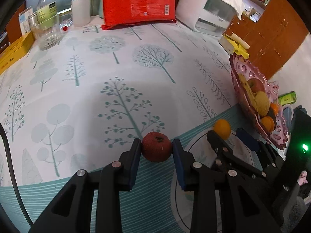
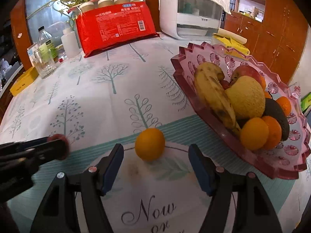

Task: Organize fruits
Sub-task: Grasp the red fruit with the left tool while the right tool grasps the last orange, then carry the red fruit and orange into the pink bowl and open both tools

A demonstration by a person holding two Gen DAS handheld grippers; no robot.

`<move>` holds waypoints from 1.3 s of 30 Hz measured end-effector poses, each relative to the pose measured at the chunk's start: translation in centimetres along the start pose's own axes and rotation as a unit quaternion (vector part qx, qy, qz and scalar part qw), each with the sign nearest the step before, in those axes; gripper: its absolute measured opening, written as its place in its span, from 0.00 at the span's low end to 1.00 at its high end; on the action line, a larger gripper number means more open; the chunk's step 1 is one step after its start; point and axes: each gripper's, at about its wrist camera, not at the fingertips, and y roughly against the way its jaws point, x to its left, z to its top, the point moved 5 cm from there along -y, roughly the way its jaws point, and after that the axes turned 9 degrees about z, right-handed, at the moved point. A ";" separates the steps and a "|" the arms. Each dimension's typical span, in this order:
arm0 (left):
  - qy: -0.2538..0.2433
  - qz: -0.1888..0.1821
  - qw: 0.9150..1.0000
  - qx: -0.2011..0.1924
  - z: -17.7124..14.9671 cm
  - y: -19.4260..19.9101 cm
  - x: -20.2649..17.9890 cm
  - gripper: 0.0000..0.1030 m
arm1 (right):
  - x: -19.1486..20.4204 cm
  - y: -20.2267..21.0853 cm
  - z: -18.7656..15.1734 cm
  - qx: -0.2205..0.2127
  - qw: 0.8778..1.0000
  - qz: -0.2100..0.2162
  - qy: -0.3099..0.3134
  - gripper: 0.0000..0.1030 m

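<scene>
My left gripper (image 1: 156, 147) is shut on a small dark red fruit (image 1: 156, 147), held between its blue pads just above the tablecloth. It shows blurred at the left of the right wrist view (image 2: 58, 145). My right gripper (image 2: 155, 155) is open, its fingers on either side of and just short of an orange (image 2: 150, 144) lying on the cloth. The orange (image 1: 222, 129) and the right gripper (image 1: 229, 141) also show in the left wrist view. A pink fruit bowl (image 2: 276, 167) at the right holds a banana, a yellow melon, an apple, oranges and an avocado.
A red package (image 2: 114, 27), a white appliance (image 2: 186, 15), bottles and a glass jar (image 2: 43, 66), and yellow boxes (image 2: 23, 81) stand along the table's back and left. A yellow packet (image 2: 233, 44) lies behind the bowl. Wooden cabinets are at the right.
</scene>
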 end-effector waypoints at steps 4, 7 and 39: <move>0.008 0.001 1.000 -0.006 -0.2 0.6 0.8 0.30 | 0.0 -0.9 0.5 0.004 1.000 -0.009 -0.005 0.67; 0.018 0.001 1.000 -0.006 -0.3 0.8 1.4 0.30 | 0.1 -1.5 0.6 0.011 1.000 -0.013 -0.006 0.57; 0.058 0.048 0.997 -0.023 -3.8 8.3 -2.7 0.30 | -0.7 8.5 -0.4 0.031 0.990 0.117 0.065 0.31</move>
